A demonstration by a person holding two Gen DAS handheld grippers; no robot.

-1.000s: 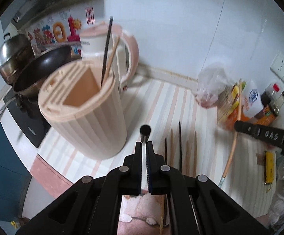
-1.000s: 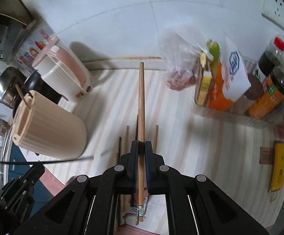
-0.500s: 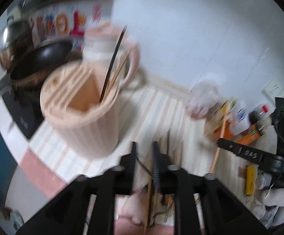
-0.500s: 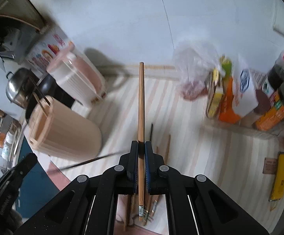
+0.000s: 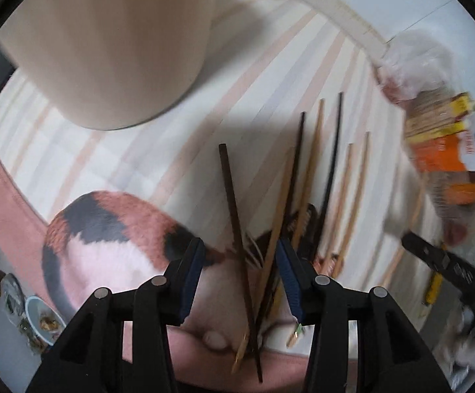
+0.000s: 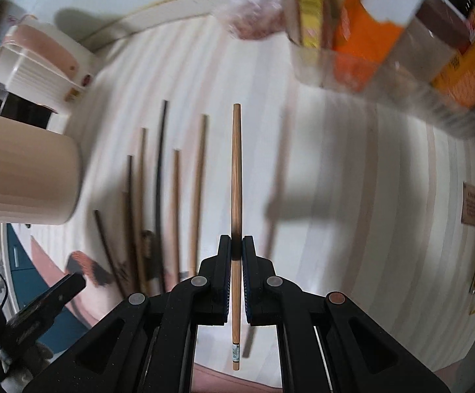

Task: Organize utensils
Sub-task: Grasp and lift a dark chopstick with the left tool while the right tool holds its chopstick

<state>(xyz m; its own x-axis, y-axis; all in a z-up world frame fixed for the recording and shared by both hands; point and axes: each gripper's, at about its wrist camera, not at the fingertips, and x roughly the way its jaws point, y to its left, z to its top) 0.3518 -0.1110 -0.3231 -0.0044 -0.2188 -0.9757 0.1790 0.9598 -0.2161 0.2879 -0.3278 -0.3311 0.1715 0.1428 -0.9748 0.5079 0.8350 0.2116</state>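
My left gripper [image 5: 239, 255] is open and low over several chopsticks lying on the striped counter; a dark brown chopstick [image 5: 235, 216] and a light wooden one [image 5: 275, 226] lie between its jaws. The beige utensil holder [image 5: 113, 39] stands close at upper left. My right gripper [image 6: 236, 250] is shut on a wooden chopstick [image 6: 236, 170], held above the counter pointing away. Several loose chopsticks [image 6: 158, 180] lie to its left, and the holder [image 6: 21, 170] is at the far left.
A cat-patterned mat [image 5: 106, 239] lies under the chopstick ends at the counter's front edge. Orange and yellow packets [image 5: 447, 150], a plastic bag [image 5: 411, 62] and bottles [image 6: 443, 42] crowd the right side. A pink and white kettle [image 6: 37, 59] stands at back left.
My left gripper has opened, let go of its dark chopstick and dropped to the chopsticks on the counter. My right gripper has tilted down, still holding its wooden chopstick.
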